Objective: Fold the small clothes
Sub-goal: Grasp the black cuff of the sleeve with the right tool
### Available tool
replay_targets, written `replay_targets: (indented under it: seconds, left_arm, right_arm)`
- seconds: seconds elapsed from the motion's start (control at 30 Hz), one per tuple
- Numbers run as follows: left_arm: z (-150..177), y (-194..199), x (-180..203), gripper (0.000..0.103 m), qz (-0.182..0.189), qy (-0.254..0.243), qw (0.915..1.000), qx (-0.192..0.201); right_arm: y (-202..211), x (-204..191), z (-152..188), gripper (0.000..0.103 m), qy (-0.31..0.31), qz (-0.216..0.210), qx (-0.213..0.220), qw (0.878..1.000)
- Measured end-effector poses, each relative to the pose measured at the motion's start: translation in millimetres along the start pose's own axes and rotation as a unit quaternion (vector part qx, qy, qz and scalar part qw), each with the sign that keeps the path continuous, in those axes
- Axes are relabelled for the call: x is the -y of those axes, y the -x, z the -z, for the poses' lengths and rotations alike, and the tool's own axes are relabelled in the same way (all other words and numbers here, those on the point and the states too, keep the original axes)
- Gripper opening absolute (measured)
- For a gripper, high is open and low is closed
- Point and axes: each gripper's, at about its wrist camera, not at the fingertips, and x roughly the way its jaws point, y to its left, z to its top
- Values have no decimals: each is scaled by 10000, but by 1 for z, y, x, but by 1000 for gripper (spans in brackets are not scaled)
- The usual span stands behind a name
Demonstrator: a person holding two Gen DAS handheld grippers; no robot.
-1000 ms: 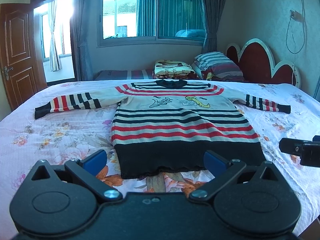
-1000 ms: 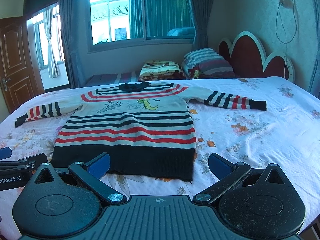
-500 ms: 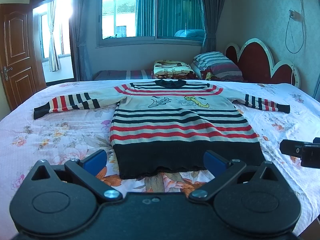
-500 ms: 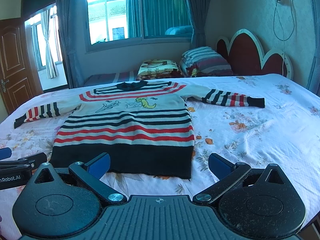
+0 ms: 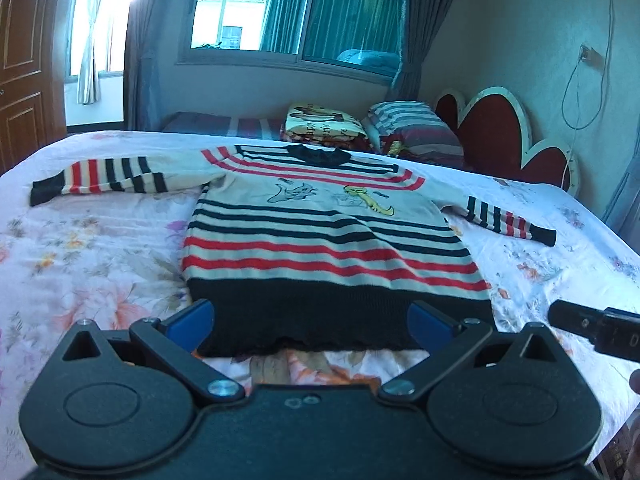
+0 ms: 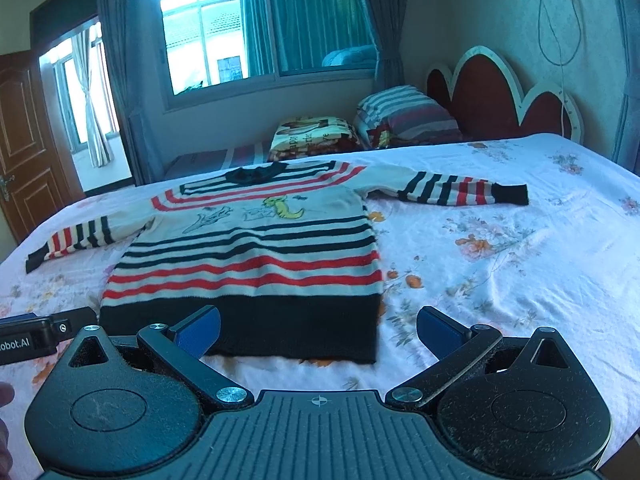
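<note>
Sweater (image 5: 328, 248) lay flat on the bed (image 5: 92, 248) at twelve o'clock, sleeves spread, my left gripper (image 5: 310, 322) and right gripper (image 6: 318, 326) both gaped wide, empty, near its hem.

Daylight comes through a wide window (image 5: 296, 20) with teal curtains (image 6: 316, 20). A scalloped red headboard (image 5: 508, 136) stands beside striped pillows (image 6: 404, 116) and a floral bedsheet (image 6: 520, 248).

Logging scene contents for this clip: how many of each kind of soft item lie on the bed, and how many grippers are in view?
Striped sweater: 1, spread flat
Striped pillow: 1
Folded printed blanket: 1
Grippers: 2, the left gripper and the right gripper, both open
Total: 5
</note>
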Motion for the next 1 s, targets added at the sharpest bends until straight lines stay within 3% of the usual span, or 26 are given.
replay_targets:
  seconds: [0.17,0.3,0.47,0.5,0.53,0.57,0.8,1.0]
  left_arm:
    - [-23,-28,6,103,235,-9,9994,259]
    - [-46,-70,12,102,391,-203,9990,81]
    - [-73,-123,9,101,-80,-168,9998,25]
    - [-78,-135,7,101,-194,-139,9997,-1]
    - [-84,-146,6,102,-295,-116,9995,-33]
    - [-89,-157,4,102,-377,-96,9992,-68]
    - [-102,-226,4,102,-714,-218,9963,-419]
    - [-101,-269,6,102,-842,-172,9943,-636]
  right_arm:
    - [-26,44,-26,103,-342,212,62,9992]
    - [-61,93,-57,103,-896,258,125,9956]
    - [-119,155,-95,102,-1388,485,243,9888]
    - [-131,166,-101,98,-1504,531,270,9868]
    - [-147,181,-107,66,-1671,576,244,9840]
    - [-165,197,-113,48,-1891,656,158,9796]
    - [-258,293,-125,48,-3293,806,247,9404]
    - [-305,330,-114,48,-4082,816,-22,9092]
